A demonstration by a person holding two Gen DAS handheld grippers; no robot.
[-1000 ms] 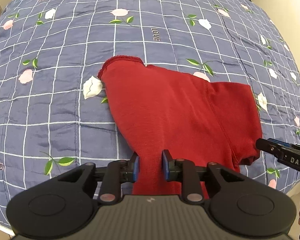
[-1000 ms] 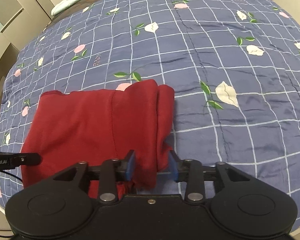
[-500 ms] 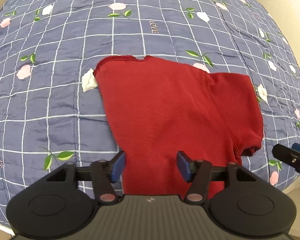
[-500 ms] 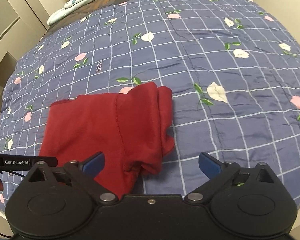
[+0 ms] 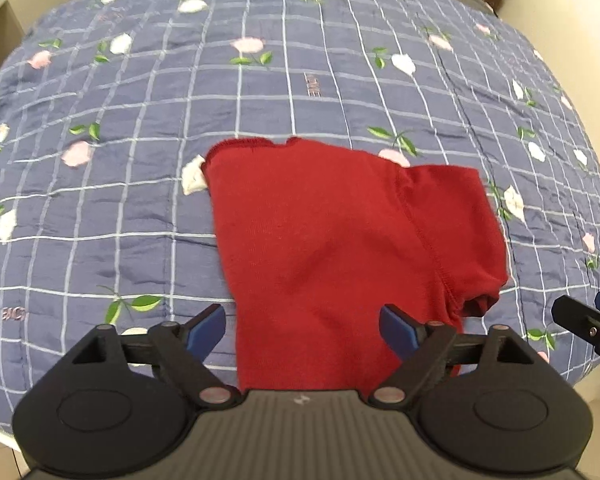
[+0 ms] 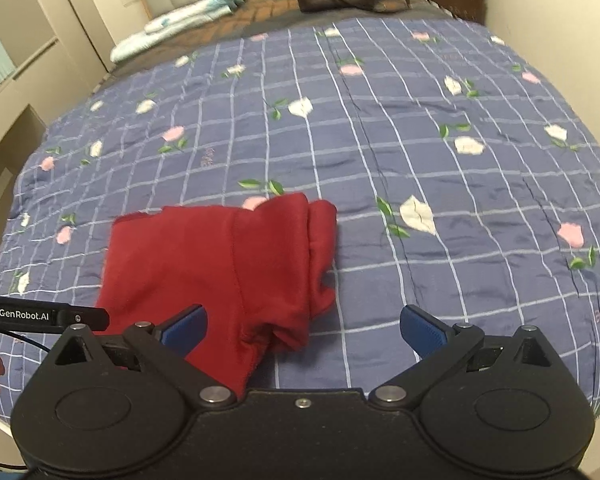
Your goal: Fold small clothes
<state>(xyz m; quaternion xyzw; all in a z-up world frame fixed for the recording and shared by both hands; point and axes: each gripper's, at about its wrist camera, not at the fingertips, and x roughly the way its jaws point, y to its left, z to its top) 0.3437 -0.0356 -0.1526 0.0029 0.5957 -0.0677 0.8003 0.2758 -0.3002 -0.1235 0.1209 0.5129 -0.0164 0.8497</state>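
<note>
Surface: blue grid quilt point(image 5: 148, 208), "LOVE" stitched
Garment: red garment point(image 5: 332, 248) lying flat
Left gripper point(image 5: 302, 326): jaws apart, "GenRobot.AI" label
Right gripper point(image 6: 303, 330): jaws apart

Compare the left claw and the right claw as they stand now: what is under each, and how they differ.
The left claw hangs over the middle of the red garment, cloth filling the gap between its blue pads; the right claw straddles the garment's folded right edge, with cloth near its left pad and bare blue floral quilt under its right. The right claw's pads look spread slightly wider. Both are open, gripping nothing, near the garment's near edge.
</note>
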